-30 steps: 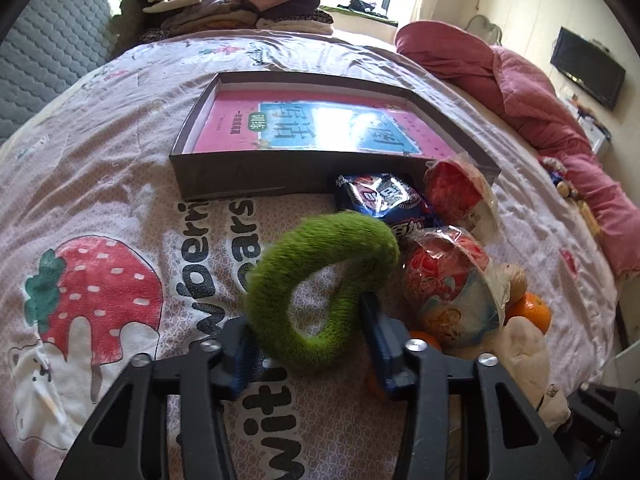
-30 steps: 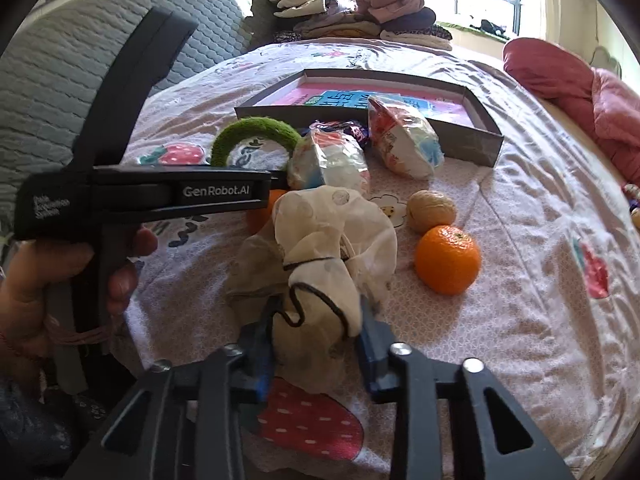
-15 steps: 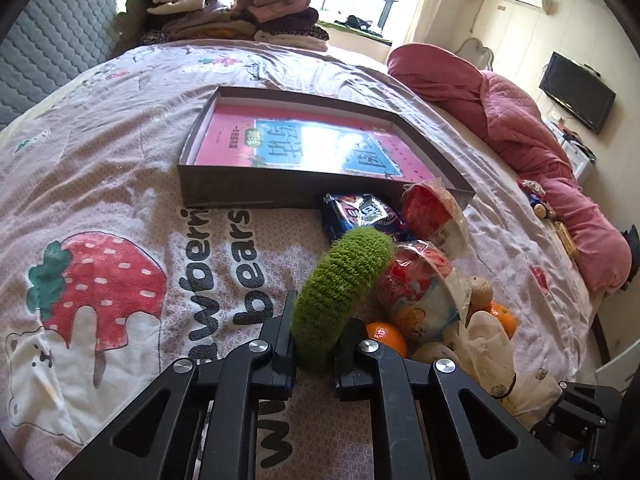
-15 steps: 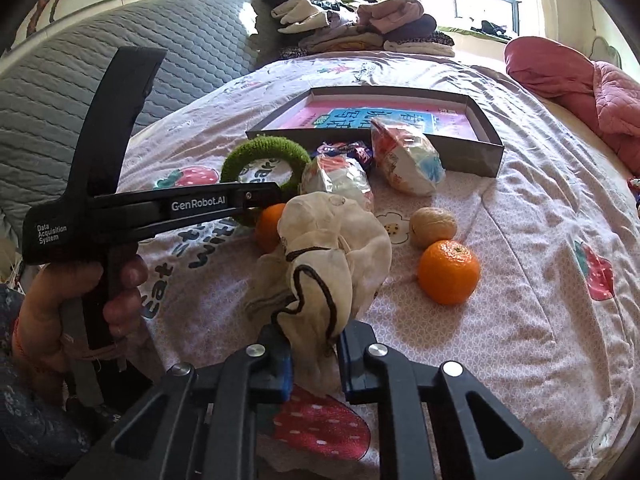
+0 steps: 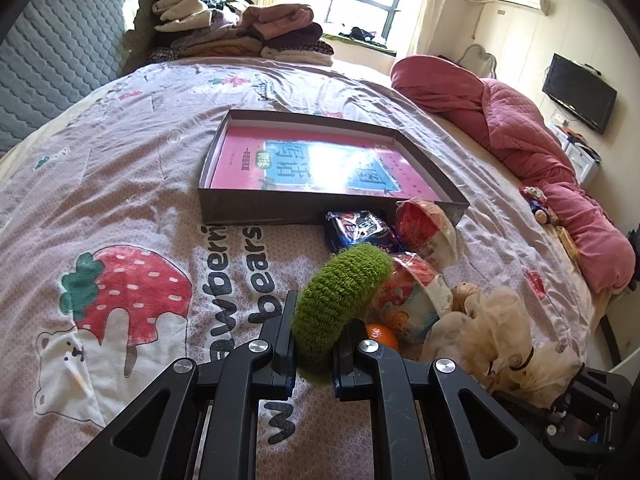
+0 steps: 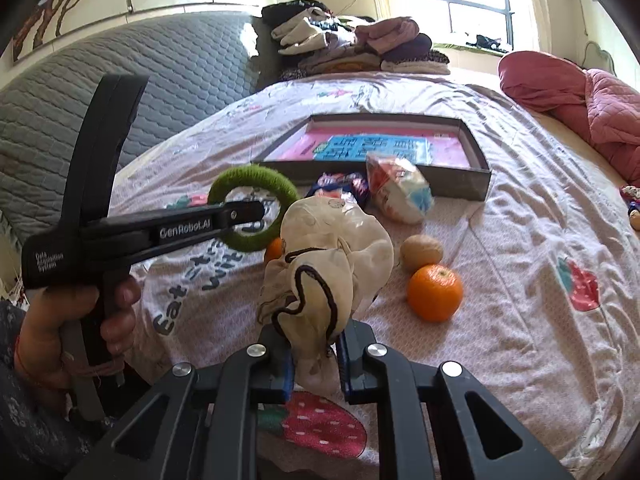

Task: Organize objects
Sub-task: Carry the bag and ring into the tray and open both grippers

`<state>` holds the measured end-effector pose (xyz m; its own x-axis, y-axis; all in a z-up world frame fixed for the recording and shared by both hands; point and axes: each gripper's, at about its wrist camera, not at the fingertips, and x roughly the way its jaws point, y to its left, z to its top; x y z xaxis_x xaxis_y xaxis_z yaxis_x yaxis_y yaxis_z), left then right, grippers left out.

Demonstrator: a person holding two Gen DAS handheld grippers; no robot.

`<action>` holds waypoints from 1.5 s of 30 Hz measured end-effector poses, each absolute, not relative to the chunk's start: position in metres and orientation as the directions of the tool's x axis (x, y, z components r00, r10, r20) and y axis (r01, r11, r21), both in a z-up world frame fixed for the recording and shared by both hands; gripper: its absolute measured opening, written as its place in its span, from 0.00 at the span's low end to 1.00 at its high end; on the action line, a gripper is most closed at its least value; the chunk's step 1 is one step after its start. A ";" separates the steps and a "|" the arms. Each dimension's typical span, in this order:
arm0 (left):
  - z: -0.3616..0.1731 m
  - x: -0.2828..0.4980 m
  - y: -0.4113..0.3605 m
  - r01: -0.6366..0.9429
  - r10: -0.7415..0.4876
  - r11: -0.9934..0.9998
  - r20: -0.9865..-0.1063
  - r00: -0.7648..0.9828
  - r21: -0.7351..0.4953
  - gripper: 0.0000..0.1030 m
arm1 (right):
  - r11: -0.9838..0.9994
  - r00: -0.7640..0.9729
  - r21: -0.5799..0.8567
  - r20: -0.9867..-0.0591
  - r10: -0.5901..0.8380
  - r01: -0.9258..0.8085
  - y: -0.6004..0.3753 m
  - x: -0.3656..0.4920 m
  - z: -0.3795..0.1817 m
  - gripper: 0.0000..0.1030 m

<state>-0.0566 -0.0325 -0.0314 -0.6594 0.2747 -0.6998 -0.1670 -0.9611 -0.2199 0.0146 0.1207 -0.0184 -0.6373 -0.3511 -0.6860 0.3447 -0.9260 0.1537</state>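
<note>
My left gripper is shut on a green knitted ring and holds it above the bedspread; the ring also shows in the right wrist view. My right gripper is shut on a cream cloth pouch with a dark drawstring, lifted off the bed; it also shows in the left wrist view. A shallow dark box with a pink and blue book inside lies ahead on the bed, also seen in the right wrist view.
Snack packets, an orange, a second orange and a walnut lie near the box. Folded clothes are stacked at the headboard. A pink quilt lies on the right.
Both grippers closed on their objects and lifted them. The green ring and the pouch now hang higher above the bedspread, and both views have pulled back and up.
</note>
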 end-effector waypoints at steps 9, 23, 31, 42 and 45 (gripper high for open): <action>-0.012 -0.050 -0.031 -0.154 0.239 -0.971 -0.691 -0.682 -0.184 0.12 | -0.933 -0.670 0.154 -0.658 -0.343 0.326 0.128 0.010 -0.001 0.16; 0.005 -0.058 -0.031 -0.135 0.219 -0.975 -0.686 -0.694 -0.175 0.12 | -0.940 -0.707 0.129 -0.629 -0.323 0.314 0.133 -0.015 0.021 0.16; 0.008 -0.074 -0.030 -0.123 0.206 -0.978 -0.684 -0.699 -0.169 0.12 | -0.943 -0.724 0.118 -0.614 -0.315 0.311 0.136 -0.040 0.028 0.16; 0.016 -0.108 -0.027 -0.111 0.194 -0.980 -0.680 -0.707 -0.164 0.12 | -0.959 -0.757 0.086 -0.596 -0.268 0.271 0.149 -0.091 0.045 0.16; 0.020 -0.121 -0.028 -0.104 0.187 -0.981 -0.680 -0.709 -0.161 0.12 | -0.961 -0.759 0.088 -0.597 -0.261 0.261 0.152 -0.109 0.049 0.16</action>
<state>-0.1210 -0.0277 0.0201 -0.7093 0.1868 -0.6797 -0.1038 -0.9814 -0.1614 -0.1085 0.1520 0.0488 -0.7587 -0.2607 -0.5970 0.2607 -0.9613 0.0885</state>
